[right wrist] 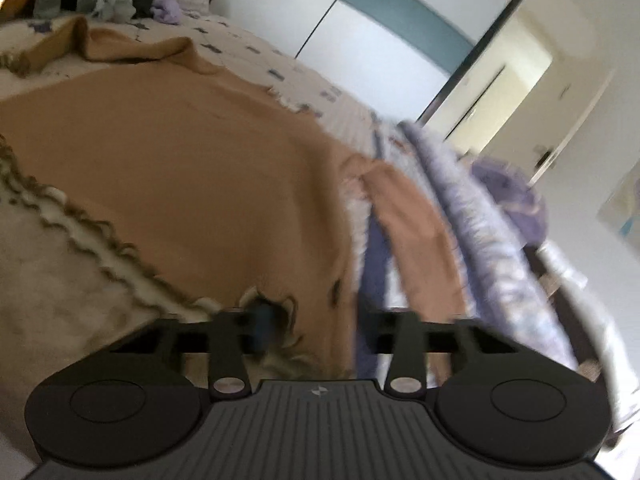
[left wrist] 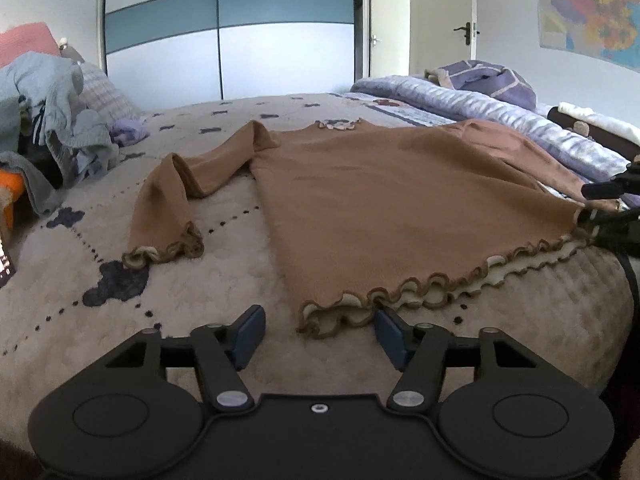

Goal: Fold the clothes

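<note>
A bedroom in a home — a wide bed (left wrist: pixel 120 344) with a beige patterned cover fills the view. At twelve o'clock stands a sliding-door wardrobe (left wrist: pixel 228 36), at one o'clock a door (left wrist: pixel 444 20) with a lever handle. A map (left wrist: pixel 592 12) hangs at two o'clock — below it lies a purple quilt (left wrist: pixel 460 108). At nine o'clock sit pillows (left wrist: pixel 104 92) and piled clothes (left wrist: pixel 52 100).
</note>
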The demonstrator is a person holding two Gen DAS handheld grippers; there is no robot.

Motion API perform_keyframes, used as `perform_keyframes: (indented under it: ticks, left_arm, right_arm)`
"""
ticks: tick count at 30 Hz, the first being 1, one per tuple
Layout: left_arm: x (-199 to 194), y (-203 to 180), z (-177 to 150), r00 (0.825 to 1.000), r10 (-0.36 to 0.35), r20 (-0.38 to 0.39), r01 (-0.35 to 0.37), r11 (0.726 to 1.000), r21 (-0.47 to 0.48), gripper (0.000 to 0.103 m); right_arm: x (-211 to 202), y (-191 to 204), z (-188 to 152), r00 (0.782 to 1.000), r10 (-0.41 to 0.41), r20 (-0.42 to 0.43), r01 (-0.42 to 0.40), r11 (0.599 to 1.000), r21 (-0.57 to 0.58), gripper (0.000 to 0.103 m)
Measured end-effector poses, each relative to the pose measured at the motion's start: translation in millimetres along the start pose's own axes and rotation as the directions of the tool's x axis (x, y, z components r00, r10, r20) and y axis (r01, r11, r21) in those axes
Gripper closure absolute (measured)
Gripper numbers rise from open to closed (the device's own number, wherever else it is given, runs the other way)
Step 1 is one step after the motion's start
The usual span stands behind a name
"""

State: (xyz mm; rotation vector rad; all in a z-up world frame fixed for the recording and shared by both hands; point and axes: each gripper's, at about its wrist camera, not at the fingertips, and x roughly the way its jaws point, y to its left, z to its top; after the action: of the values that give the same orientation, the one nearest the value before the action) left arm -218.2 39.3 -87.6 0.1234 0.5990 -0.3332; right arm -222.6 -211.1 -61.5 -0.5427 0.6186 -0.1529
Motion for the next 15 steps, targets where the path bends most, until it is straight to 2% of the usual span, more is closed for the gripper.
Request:
perform_keyframes:
  ticks: [2, 4, 6, 8, 10, 15]
  left_arm:
    - [-0.5, 0.8, 0.0, 1.0, 0.006, -0.001, -0.006, 1.0, 0.0, 0.05]
    - [-0.2, 2.4, -0.6, 1.0, 0.009, -0.003, -0.009, 1.0, -0.007, 0.05]
    - [-0.9, 3.1, -0.3, 1.0, 0.006, 0.003, -0.006, 1.0, -0.015, 0.049]
    - [-2.2, 2.9, 0.5, 1.0, -0.003, 0.018, 0.003, 1.0, -0.017, 0.045]
    - [-2.7, 1.5, 1.2, 1.0, -0.007, 0.027, 0.008, 1.0, -0.012, 0.041]
    - [0.0, 4.8, 3.3, 1.0, -0.004, 0.025, 0.004, 0.999, -0.035, 0.043]
  right_arm:
    - [7.3, -17.6, -1.4, 0.999, -0.024, -0.048, 0.029, 0.994, 0.105, 0.083]
    - [16.6, -35.5, -5.9, 0.995, 0.0, -0.099, 0.021, 0.978, 0.208, 0.083]
    - [16.7, -39.9, -7.0, 0.994, 0.024, -0.103, 0.001, 0.972, 0.233, 0.083]
    - [14.2, -40.5, -6.8, 0.995, 0.043, -0.093, -0.02, 0.971, 0.238, 0.073]
    - [11.7, -40.0, -6.5, 0.995, 0.057, -0.082, -0.036, 0.971, 0.235, 0.05]
    - [12.6, -24.9, -2.7, 0.996, 0.062, -0.068, -0.05, 0.984, 0.17, 0.045]
